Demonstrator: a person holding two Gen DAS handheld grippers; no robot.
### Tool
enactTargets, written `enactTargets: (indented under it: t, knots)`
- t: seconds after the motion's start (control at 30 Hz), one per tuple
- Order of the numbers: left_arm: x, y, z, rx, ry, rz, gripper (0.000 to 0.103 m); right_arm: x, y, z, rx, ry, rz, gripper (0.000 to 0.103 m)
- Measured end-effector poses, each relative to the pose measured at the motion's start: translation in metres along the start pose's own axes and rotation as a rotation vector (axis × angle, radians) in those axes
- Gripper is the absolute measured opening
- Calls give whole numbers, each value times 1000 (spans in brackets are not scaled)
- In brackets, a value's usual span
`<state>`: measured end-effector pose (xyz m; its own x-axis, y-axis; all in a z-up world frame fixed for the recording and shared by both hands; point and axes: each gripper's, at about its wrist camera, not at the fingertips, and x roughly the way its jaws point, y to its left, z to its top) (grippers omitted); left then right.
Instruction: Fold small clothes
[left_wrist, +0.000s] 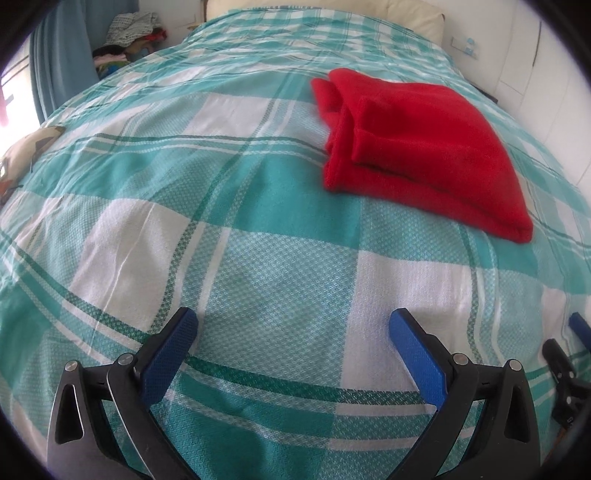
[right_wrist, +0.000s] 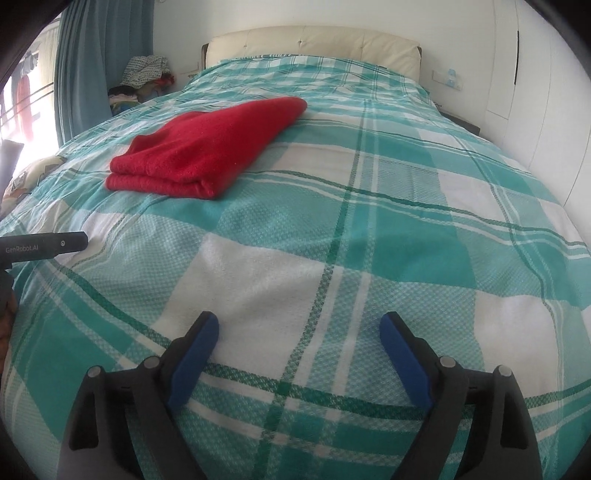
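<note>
red folded garment (left_wrist: 417, 147) lying flat mid-bed on teal-and-white checked bedspread (left_wrist: 258, 258), well short of headboard (right_wrist: 314, 40). left gripper (left_wrist: 293, 325) and right gripper (right_wrist: 299, 328) both spread wide, empty, hovering near foot edge, apart from garment.

Folded garment (left_wrist: 417, 147) on bed (left_wrist: 258, 229), ahead of both claws, pillow (right_wrist: 314, 42) behind.

Ahead of me the teal-and-white checked bedspread (right_wrist: 332, 229) covers the bed, with a cream padded headboard (right_wrist: 314, 44) at its far end, a blue curtain (right_wrist: 96, 66) left of the bed, and a heap of clothes (right_wrist: 144, 79) beside that curtain.
</note>
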<state>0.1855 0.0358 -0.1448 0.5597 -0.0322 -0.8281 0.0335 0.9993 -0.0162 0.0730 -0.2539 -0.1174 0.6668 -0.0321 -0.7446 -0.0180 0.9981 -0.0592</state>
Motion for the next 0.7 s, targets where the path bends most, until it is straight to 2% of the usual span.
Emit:
enactTargets:
  t: [0.23, 0.7]
  knots:
    - [2, -4, 0, 17, 1, 30, 103, 0, 0, -1, -2, -3, -3, 91]
    - [2, -3, 0, 12, 7, 23, 103, 0, 1, -1, -3, -3, -8, 92]
